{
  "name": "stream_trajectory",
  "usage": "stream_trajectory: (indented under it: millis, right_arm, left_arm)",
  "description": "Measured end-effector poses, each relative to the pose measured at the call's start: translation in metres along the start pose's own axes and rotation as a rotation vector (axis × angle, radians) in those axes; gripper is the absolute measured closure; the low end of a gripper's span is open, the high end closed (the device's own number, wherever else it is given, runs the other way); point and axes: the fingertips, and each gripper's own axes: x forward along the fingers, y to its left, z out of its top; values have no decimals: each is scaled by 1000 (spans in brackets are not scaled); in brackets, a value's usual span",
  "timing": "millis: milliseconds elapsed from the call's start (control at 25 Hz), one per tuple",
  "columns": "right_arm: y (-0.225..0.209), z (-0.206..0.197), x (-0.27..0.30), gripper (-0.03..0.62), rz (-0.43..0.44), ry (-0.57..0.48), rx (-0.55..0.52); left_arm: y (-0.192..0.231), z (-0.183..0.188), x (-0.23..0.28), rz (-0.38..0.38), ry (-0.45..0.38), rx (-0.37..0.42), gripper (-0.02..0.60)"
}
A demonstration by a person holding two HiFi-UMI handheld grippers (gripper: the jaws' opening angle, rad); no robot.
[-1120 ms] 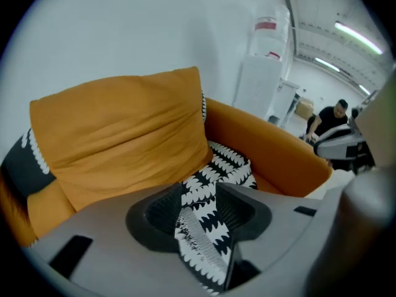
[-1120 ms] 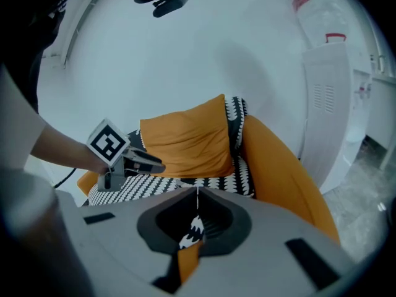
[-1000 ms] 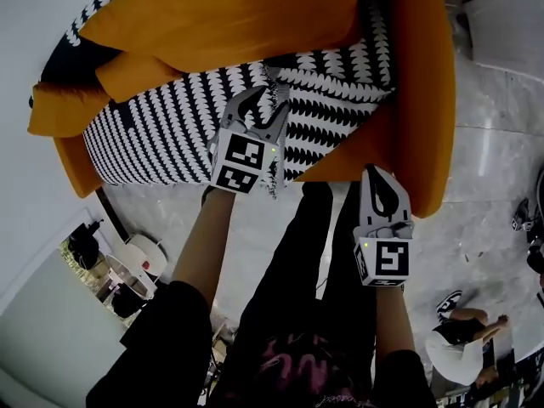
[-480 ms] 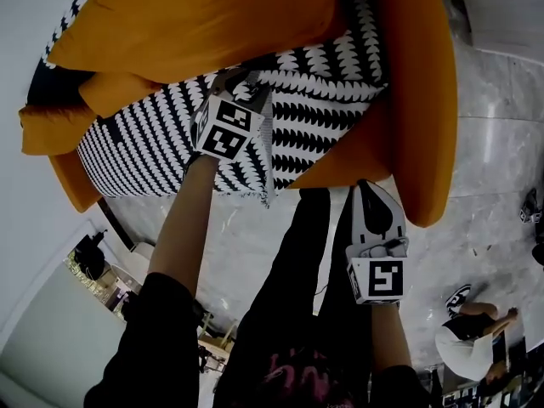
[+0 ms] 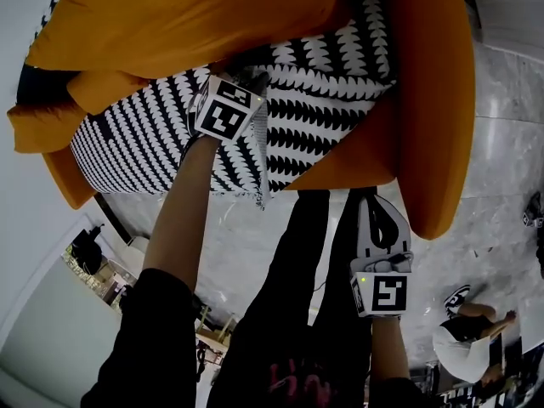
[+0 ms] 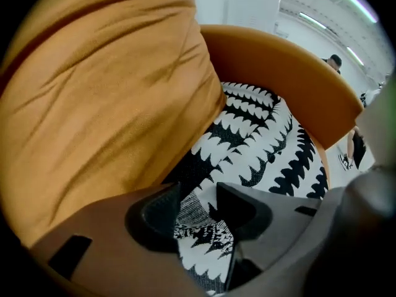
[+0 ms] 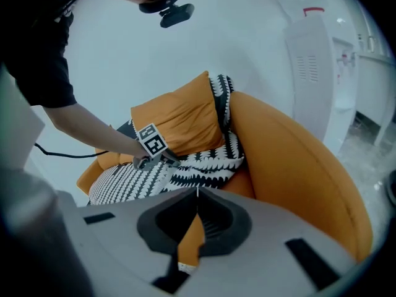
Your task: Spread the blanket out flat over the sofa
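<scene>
The blanket (image 5: 323, 83) in front of you is black and white, in rows of toothed leaf shapes. Your sofa (image 5: 425, 100) and cushion (image 5: 187, 15) are plain orange, the floor (image 5: 501, 168) pale grey marble.

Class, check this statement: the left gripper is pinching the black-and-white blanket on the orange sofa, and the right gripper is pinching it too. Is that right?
Not quite. The left gripper does pinch the blanket on the orange sofa, but the right gripper is shut on nothing and held clear of the blanket, as the right gripper view shows.
</scene>
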Motion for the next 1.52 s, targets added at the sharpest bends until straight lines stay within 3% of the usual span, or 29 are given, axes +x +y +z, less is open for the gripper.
stream_trajectory:
  millis: [200, 440, 600, 920, 1200, 1520]
  right_arm:
    - [-23, -8, -1, 572, 2, 11, 11]
    - [-16, 19, -2, 572, 4, 16, -1]
    - [-14, 31, -21, 572, -13, 27, -12]
    - [-12, -8, 5, 572, -13, -29, 1]
    - [-31, 20, -6, 572, -51, -78, -16]
    - [-21, 20, -30, 572, -137, -136, -16]
  left_arm:
    - [-17, 12, 20, 8, -2, -25, 417]
    - [-17, 31, 10, -14, -11, 21, 516]
    - [-23, 41, -9, -13, -43, -8, 545]
    - [-24, 12, 5, 22, -83, -16, 549]
    - [-27, 42, -23, 41, -138, -22, 551]
    - [-48, 42, -58, 14, -208, 14, 551]
